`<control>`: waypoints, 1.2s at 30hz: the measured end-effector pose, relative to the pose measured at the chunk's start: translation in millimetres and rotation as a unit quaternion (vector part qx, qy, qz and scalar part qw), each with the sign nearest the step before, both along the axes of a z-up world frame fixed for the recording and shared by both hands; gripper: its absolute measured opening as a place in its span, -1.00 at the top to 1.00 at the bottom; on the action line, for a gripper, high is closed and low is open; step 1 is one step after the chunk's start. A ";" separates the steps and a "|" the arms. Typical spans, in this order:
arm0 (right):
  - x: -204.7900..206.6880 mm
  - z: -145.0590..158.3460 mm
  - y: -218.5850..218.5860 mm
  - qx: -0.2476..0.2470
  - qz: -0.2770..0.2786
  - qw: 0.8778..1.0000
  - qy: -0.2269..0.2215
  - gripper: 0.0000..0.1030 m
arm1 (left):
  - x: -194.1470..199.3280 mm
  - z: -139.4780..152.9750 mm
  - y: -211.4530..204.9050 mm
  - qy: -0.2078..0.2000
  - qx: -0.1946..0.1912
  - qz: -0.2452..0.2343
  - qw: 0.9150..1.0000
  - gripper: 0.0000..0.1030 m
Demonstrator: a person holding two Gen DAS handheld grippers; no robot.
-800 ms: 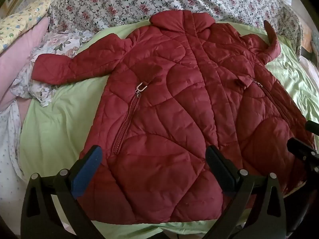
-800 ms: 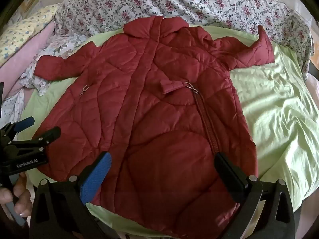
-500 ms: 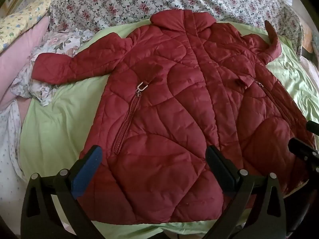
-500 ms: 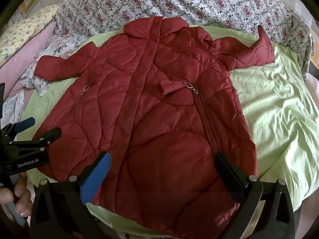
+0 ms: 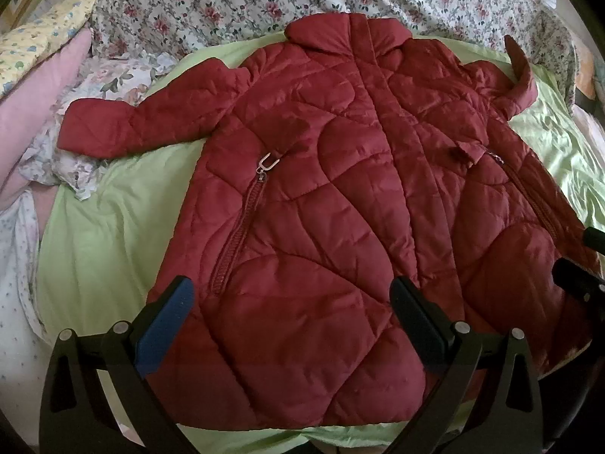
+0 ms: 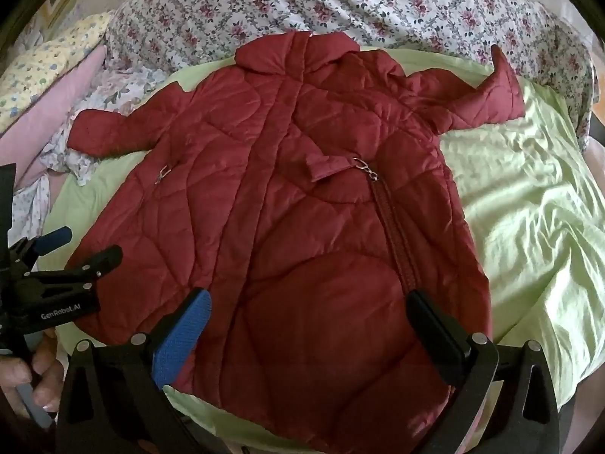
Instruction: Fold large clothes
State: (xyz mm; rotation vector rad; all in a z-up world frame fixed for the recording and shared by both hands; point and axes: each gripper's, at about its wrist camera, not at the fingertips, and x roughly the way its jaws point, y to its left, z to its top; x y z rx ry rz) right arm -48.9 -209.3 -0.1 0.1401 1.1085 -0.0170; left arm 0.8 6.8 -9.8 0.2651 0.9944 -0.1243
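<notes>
A dark red quilted coat [image 5: 321,196] lies spread flat, front up, on a light green sheet [image 5: 102,234], collar far, hem near; it also shows in the right wrist view [image 6: 287,219]. Both sleeves stretch out sideways. My left gripper [image 5: 291,302] is open and empty above the hem's left part. My right gripper [image 6: 306,317] is open and empty above the hem's right part. The left gripper also shows at the left edge of the right wrist view [image 6: 75,249], the right one at the right edge of the left wrist view [image 5: 582,265].
A floral quilt [image 6: 340,3] is bunched along the far side. Pink and yellow pillows [image 5: 34,75] and crumpled floral cloth [image 5: 75,166] lie at the far left. Bare green sheet [image 6: 529,208] spreads to the coat's right.
Almost nothing has changed. Both grippers stay open over the hem, with only a slight drift of the views.
</notes>
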 end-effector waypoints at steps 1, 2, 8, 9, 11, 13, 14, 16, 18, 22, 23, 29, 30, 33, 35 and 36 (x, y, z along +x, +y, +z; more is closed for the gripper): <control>0.8 -0.3 -1.9 0.002 -0.002 1.000 0.001 -1.00 | 1.1 -0.2 -0.6 0.002 0.007 0.000 1.000 -1.00; 1.2 -0.3 -3.0 0.004 -0.003 1.000 0.008 -1.00 | 2.9 0.9 -3.0 0.010 0.025 0.000 1.000 -1.00; 2.9 -0.4 -13.4 0.002 -0.012 1.000 -0.005 -1.00 | 9.2 -3.5 -6.8 0.015 0.008 0.001 1.000 -1.00; 3.4 -0.5 -15.5 0.003 -0.013 1.000 -0.008 -1.00 | 10.0 -4.4 -6.8 0.016 0.008 0.001 1.000 -1.00; 4.8 -0.5 -18.6 0.008 -0.015 1.000 -0.008 -1.00 | 12.2 -5.8 -7.6 0.024 0.011 0.001 1.000 -1.00; 7.1 -0.3 -24.5 0.012 -0.019 1.000 -0.004 -1.00 | 14.6 -7.2 -9.0 0.035 0.010 -0.001 0.999 -1.00; 7.8 -0.1 -26.1 0.011 -0.020 1.000 -0.004 -1.00 | 15.4 -7.5 -9.4 0.035 0.009 -0.001 0.999 -1.00; 10.7 0.9 -32.9 0.017 -0.025 1.000 -0.007 -1.00 | 17.3 -7.3 -10.5 0.012 0.015 -0.002 1.000 -1.00; 13.0 2.8 -38.4 0.001 -0.031 0.999 -0.008 -1.00 | 20.2 -7.3 -12.7 0.010 0.016 -0.005 1.000 -1.00; 19.2 7.1 -53.8 0.000 -0.044 0.999 -0.017 -1.00 | 26.8 -4.9 -14.9 0.008 0.009 -0.014 1.000 -1.00; 21.3 8.0 -58.8 0.001 -0.049 0.999 -0.019 -1.00 | 29.9 -4.2 -15.5 0.008 0.005 -0.016 1.000 -1.00; 43.9 12.6 -98.7 -0.007 -0.084 0.996 -0.032 -1.00 | 52.1 0.2 -20.9 0.004 0.002 -0.015 1.000 -1.00; 48.8 15.4 -107.0 -0.014 -0.091 0.995 -0.035 -1.00 | 55.2 1.6 -21.3 0.002 0.001 -0.014 1.000 -1.00; 63.6 21.9 -135.4 -0.017 -0.115 0.992 -0.050 -1.00 | 66.5 6.9 -20.6 -0.003 -0.004 -0.012 1.000 -1.00; 74.9 24.3 -158.9 -0.001 -0.133 0.989 -0.061 -1.00 | 72.0 8.6 -19.5 -0.004 -0.007 -0.009 1.000 -1.00; 79.6 27.9 -170.6 0.001 -0.143 0.987 -0.071 -1.00 | 76.3 9.4 -18.7 -0.005 -0.008 -0.007 1.000 -1.00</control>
